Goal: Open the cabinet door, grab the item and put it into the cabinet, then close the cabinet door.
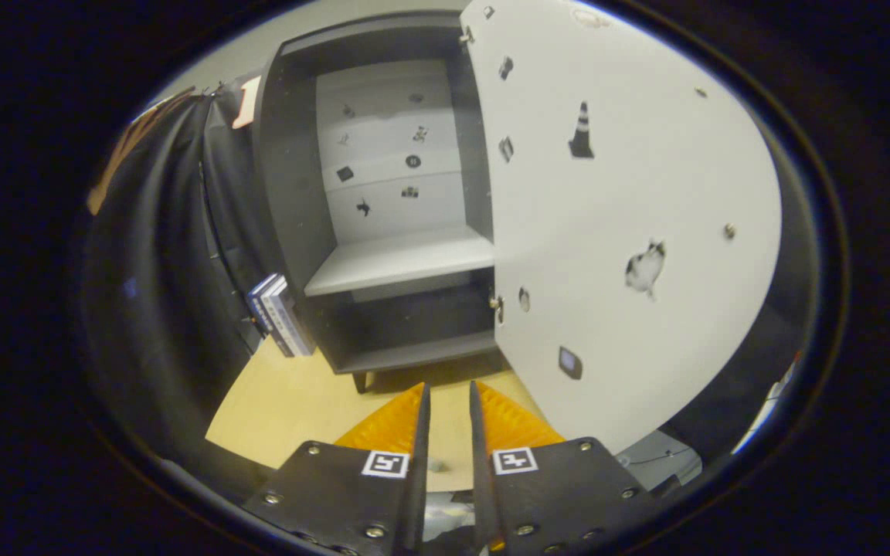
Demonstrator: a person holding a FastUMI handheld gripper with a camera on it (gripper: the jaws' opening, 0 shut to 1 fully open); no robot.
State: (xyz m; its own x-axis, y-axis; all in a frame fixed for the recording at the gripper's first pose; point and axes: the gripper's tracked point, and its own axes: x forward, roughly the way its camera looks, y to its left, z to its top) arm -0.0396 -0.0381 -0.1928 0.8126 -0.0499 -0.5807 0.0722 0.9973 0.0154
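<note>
Cabinet (383,193) ahead of us stands open, its flat sticker-dotted door (630,232) swung right; the smooth pale shelf (402,262) seems bare. Our gripper (449,398) holds nothing, fingers a narrow gap apart. Books (279,313) lean beside it.

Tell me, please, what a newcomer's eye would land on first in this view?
Most striking is the big white cabinet door, swung wide open just ahead and right of the hand-held gripper, dotted with small stickers. Beyond it the dark cabinet stands open, its pale shelf bare. The fingers sit close together with nothing between them, and a few books lean beside the cabinet.
</note>
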